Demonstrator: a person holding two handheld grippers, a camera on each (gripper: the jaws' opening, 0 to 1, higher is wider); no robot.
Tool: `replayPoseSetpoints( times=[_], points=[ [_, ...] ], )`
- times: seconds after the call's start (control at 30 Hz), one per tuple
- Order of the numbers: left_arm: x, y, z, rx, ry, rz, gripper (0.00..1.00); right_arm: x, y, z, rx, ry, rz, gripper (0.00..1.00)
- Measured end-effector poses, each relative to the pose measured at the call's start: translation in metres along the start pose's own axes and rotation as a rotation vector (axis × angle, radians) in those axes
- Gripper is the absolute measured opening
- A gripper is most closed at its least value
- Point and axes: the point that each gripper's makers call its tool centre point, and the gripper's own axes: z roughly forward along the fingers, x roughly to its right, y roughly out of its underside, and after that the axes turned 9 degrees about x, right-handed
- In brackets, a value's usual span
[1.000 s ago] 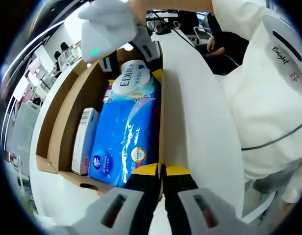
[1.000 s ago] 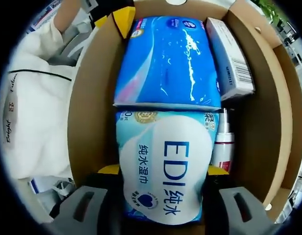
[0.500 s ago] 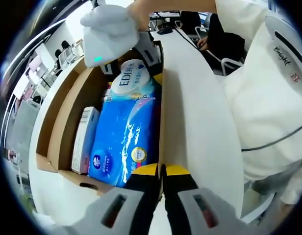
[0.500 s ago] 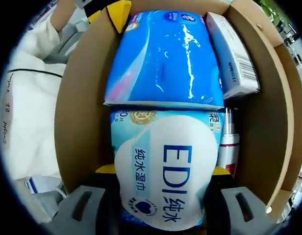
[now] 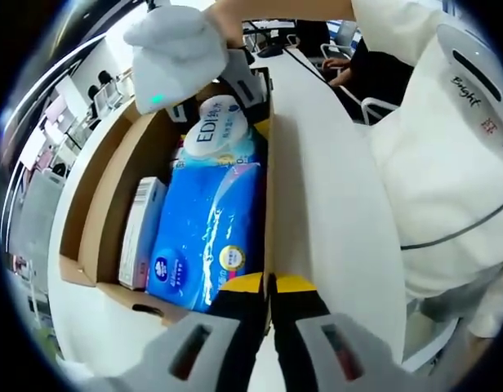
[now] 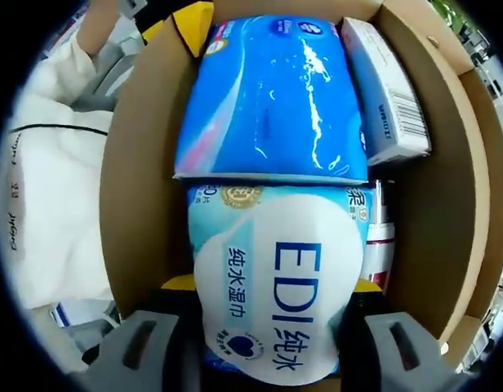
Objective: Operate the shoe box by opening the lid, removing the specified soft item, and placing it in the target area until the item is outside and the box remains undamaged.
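We are pinning the white lid (image 5: 317, 188) open with our left gripper (image 5: 269, 287): its yellow-tipped fingers (image 5: 294, 286) are pressed together on the edge where the lid meets the shoe box (image 5: 113, 204), so the flap is staying out of the way and the cardboard is not being bent or torn.

With the opening held clear, our right gripper (image 6: 272, 286) is reaching down into the shoe box and straddling the pale wet-wipes pack (image 6: 276, 278), the one printed with "EDI". Its fingers (image 6: 180, 284) are sitting against either side of the pack, clamping it across its width; a soft pack like this probably needs that sideways squeeze to lift without slipping.

The wet-wipes pack is still inside the box, lying end to end with a bigger blue tissue pack (image 6: 272, 94) and touching it. A small white carton (image 6: 386, 90) is standing along the box wall beside the blue pack, and a slim bottle (image 6: 376, 241) is wedged beside the wipes. In our judgement the lift should go straight up, since the neighbours are sitting tight.
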Motion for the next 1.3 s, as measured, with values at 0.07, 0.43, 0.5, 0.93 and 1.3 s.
replayPoseSetpoints(
  times=[0.07, 0.43, 0.5, 0.93, 1.3],
  points=[
    [0.001, 0.0, 0.001, -0.017, 0.005, -0.003, 0.01, 0.002, 0.001, -0.003, 0.011, -0.006, 0.01, 0.65],
    [0.0, 0.0, 0.001, -0.024, 0.01, -0.011, 0.01, 0.011, -0.009, -0.026, 0.014, 0.005, -0.033, 0.64],
    [0.0, 0.0, 0.0, -0.018, 0.009, -0.015, 0.01, 0.01, -0.009, -0.026, 0.021, 0.024, -0.036, 0.64],
    [0.001, 0.0, 0.0, -0.024, 0.011, -0.018, 0.01, 0.013, -0.019, -0.049, 0.006, 0.061, -0.098, 0.6],
    [0.001, 0.0, 0.0, -0.021, 0.007, -0.018, 0.01, 0.011, -0.02, -0.061, -0.05, 0.088, -0.154, 0.6]
  ],
)
